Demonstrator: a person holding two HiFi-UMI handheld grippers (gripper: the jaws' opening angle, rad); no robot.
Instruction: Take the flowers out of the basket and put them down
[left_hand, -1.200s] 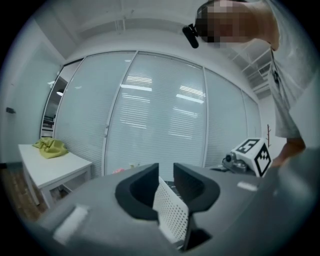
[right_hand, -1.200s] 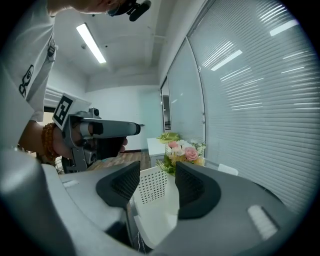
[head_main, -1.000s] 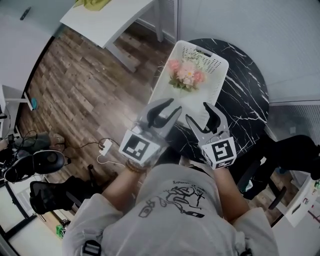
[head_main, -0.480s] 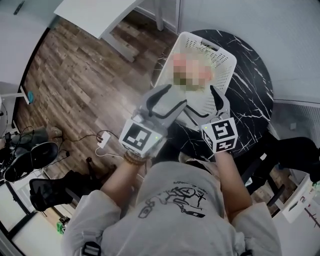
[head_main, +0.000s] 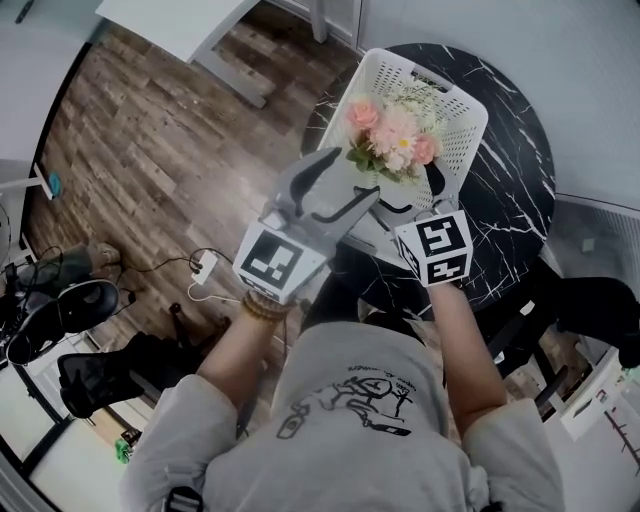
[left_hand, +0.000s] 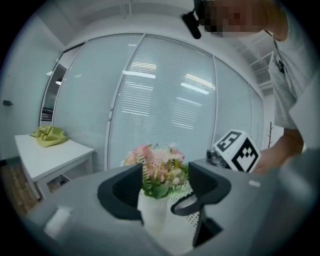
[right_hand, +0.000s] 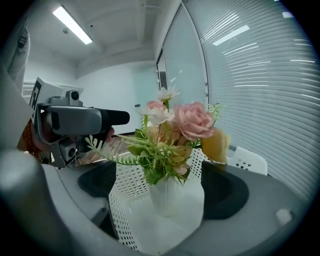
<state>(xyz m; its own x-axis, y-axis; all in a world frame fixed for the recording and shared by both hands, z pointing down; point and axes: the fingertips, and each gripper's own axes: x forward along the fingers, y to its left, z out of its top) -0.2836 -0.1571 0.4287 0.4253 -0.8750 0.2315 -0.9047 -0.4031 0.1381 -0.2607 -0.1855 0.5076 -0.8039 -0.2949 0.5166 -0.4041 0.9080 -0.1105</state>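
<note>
Left gripper (head_main: 335, 188) and right gripper (head_main: 415, 195): jaws opening wide, flowers (head_main: 392, 140) framed between each pair, untouched. Risk: 1 pad snagging the basket (head_main: 470, 125) wall could tip the vase (right_hand: 172, 192).

Pink and cream flowers (head_main: 392, 140), white perforated basket (head_main: 460, 150), black white-veined marble table (head_main: 510, 200), brown wood-grain floor (head_main: 150, 150)

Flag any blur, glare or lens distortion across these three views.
Head view: evenly lit, flowers and basket sharp, edges bowed by the wide lens. Left gripper view: heavy fisheye, dark round vignette, light streaks mirrored on the glass wall, flowers soft. Right gripper view: same fisheye, flowers crisp, ceiling light blown out.
</note>
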